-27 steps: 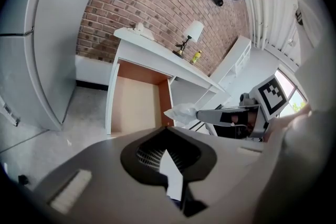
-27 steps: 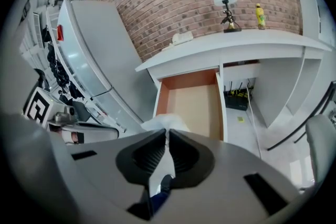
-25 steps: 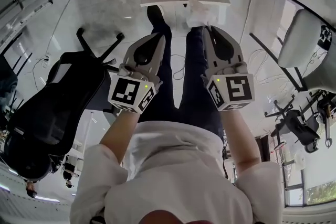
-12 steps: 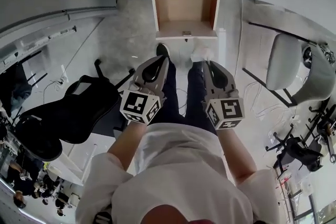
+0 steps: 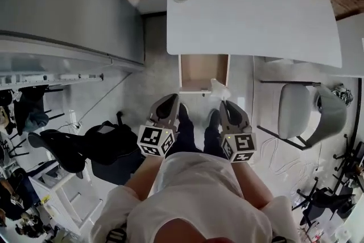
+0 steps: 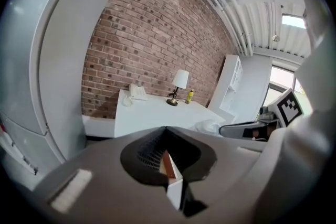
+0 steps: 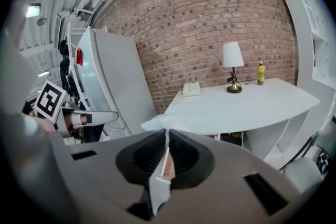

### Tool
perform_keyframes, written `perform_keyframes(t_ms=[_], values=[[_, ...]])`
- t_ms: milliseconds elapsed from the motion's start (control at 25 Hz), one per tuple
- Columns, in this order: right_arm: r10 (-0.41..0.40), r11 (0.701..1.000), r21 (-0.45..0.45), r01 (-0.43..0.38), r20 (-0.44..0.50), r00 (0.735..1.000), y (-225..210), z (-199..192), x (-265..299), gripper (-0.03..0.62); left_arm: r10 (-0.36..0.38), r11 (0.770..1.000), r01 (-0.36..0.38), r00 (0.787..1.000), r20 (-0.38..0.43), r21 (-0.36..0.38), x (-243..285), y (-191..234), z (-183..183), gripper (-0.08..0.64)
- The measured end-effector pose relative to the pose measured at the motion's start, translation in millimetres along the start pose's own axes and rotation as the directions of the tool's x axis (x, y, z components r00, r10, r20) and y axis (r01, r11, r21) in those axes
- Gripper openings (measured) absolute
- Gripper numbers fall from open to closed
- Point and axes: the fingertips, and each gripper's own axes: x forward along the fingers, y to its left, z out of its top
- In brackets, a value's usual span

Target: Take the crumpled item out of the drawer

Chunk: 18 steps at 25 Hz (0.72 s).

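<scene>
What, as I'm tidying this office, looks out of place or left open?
The drawer stands pulled out under the white desk, apparently empty. The crumpled white item is pinched in the shut right gripper, in front of the drawer. Nothing else looks odd.

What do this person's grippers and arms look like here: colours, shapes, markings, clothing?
Both are grey, with broad rounded shells that taper to a point and dark ribbed hollows inside the jaws. The left gripper and the right gripper each carry a white cube with black square markers. The person wears a white short-sleeved top. No cables show.
</scene>
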Motion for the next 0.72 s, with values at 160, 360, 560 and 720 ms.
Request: perform_keyframes(t_ms=[160, 360, 560, 720], values=[[0.006, 0.999, -0.037, -0.003, 0.063, 0.998, 2, 37, -7, 0.026, -0.010, 0.999, 0.008, 0.999, 0.039, 0.053, -10, -2, 32, 0.009], [0.032, 0.997, -0.079, -0.022, 0.135, 0.990, 12, 80, -27, 0.026, -0.028, 0.997, 0.020, 0.993, 0.111, 0.069, -21, -15, 66, 0.009], [0.045, 0.995, -0.093, -0.027, 0.198, 0.979, 18, 106, -48, 0.026, -0.036, 0.995, 0.016, 0.979, 0.200, 0.100, -31, -26, 105, 0.009], [0.042, 0.993, -0.114, -0.013, 0.260, 0.965, 17, 133, -58, 0.026, -0.046, 0.994, 0.019, 0.968, 0.248, 0.112, -36, -30, 125, 0.009]])
